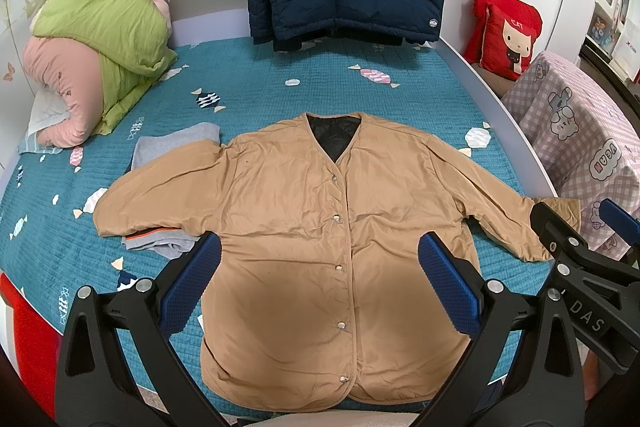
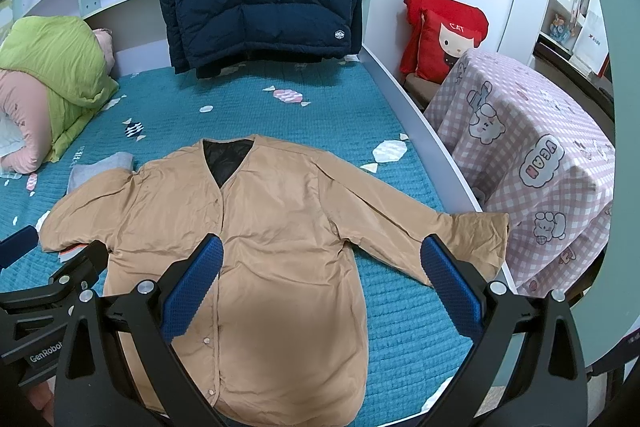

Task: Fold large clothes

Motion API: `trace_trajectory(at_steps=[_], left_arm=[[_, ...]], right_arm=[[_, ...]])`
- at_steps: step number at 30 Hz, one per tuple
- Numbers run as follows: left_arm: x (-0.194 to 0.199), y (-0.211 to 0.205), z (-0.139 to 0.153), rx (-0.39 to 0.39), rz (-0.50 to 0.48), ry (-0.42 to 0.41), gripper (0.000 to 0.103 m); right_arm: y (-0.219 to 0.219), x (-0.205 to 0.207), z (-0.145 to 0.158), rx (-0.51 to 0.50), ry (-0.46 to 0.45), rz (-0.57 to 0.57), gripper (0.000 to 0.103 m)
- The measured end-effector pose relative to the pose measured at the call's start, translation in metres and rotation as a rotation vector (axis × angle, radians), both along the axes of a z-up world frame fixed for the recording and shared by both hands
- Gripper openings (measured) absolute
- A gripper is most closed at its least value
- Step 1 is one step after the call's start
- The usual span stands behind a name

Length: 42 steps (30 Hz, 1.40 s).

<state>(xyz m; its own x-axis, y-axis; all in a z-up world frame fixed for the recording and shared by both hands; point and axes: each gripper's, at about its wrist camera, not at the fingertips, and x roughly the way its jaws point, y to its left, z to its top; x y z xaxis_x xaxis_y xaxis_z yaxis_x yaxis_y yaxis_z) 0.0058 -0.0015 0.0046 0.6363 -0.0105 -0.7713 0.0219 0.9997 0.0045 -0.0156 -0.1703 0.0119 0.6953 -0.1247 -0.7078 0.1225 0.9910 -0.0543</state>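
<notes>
Green and pink bedding (image 1: 96, 59) is piled at the far left of the bed (image 1: 256, 75). A grey garment (image 1: 176, 147) is partly covered by the left sleeve of the tan jacket (image 1: 312, 219), which is laid flat, front up and snapped shut, at the near middle. The left gripper (image 1: 318, 259) and right gripper (image 2: 320, 259) are held spread above it, nothing pinched. A checked cloth (image 2: 532, 163) is seen at right.

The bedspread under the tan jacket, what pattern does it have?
Teal quilted bedspread printed with wrapped candies in pink, white and navy; clearest in the left wrist view.
</notes>
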Motion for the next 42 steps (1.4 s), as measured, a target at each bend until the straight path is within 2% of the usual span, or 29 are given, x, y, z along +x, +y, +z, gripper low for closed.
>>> trace_trajectory(at_steps=[19,24,33,38,42], left_arm=[[0.000,0.002,-0.001,-0.004,0.003,0.003,0.098],[-0.006,0.008,-0.011,-0.011,0.016,0.028,0.098],[0.003,0.061,-0.031,-0.046,0.107,0.096,0.098],[0.011,0.100,-0.040,-0.054,0.167,0.132,0.098],[0.020,0.136,-0.050,-0.091,0.207,0.167,0.098]], right_arm=[[-0.001,0.000,-0.002,0.008,0.009,0.005,0.096],[0.009,0.007,-0.006,0.022,0.034,0.033,0.096],[0.054,0.034,-0.014,0.052,0.102,0.152,0.096],[0.090,0.056,-0.024,0.066,0.145,0.239,0.096],[0.123,0.080,-0.037,0.077,0.183,0.297,0.096]])
